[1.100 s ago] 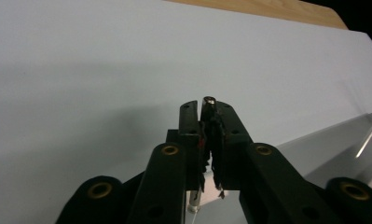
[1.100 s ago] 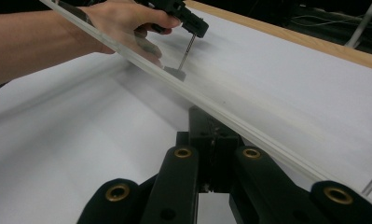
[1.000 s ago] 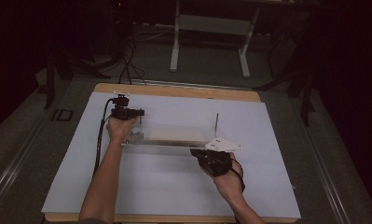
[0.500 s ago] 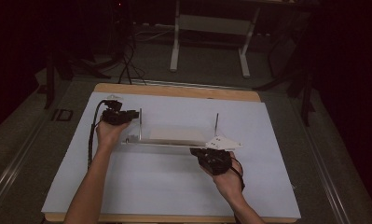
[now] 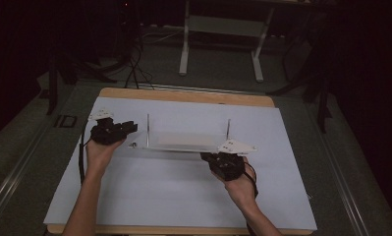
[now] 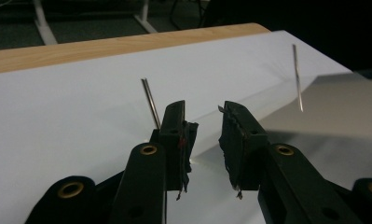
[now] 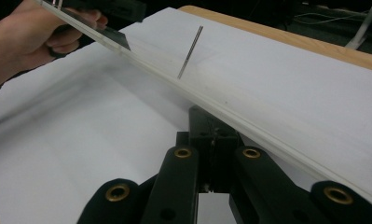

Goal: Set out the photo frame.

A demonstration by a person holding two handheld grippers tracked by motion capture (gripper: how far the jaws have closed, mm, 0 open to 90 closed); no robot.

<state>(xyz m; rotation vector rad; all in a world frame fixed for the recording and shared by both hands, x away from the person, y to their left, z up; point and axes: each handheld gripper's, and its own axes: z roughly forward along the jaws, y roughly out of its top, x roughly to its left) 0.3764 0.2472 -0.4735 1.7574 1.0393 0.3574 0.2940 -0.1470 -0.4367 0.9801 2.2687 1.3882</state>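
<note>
From above, you see a clear plate (image 5: 183,142) lying flat near the middle of the white sheet (image 5: 174,196) that covers the wooden worktop (image 5: 183,95). Two thin metal rods (image 5: 148,130) stand upright at its back corners. Your right tool (image 5: 223,158) sits at the plate's near right edge, and its tips are hidden under the grey three-cornered plate on top. Your left tool (image 5: 127,129) is just left of the plate, apart from it. A small dark piece (image 5: 132,144) lies by the plate's left corner, too small to make out. The room beyond the worktop is dark, with only a pale stand's legs (image 5: 220,44) readable.

Looking along your left tool (image 6: 204,135), the jaws stand spread with bare sheet between them; they have just been opening. One rod (image 6: 151,102) rises behind the left jaw, its foot hidden by it. The plate (image 6: 333,102) shows as a grey sheen at the right, cut off by the frame.

Along your right tool (image 7: 214,140), the jaws are pressed together on the plate's edge (image 7: 249,109), which runs slantwise across the frame; the pads themselves are hidden under it. Your left hand (image 7: 30,39) appears at the top left, partly cut off.
</note>
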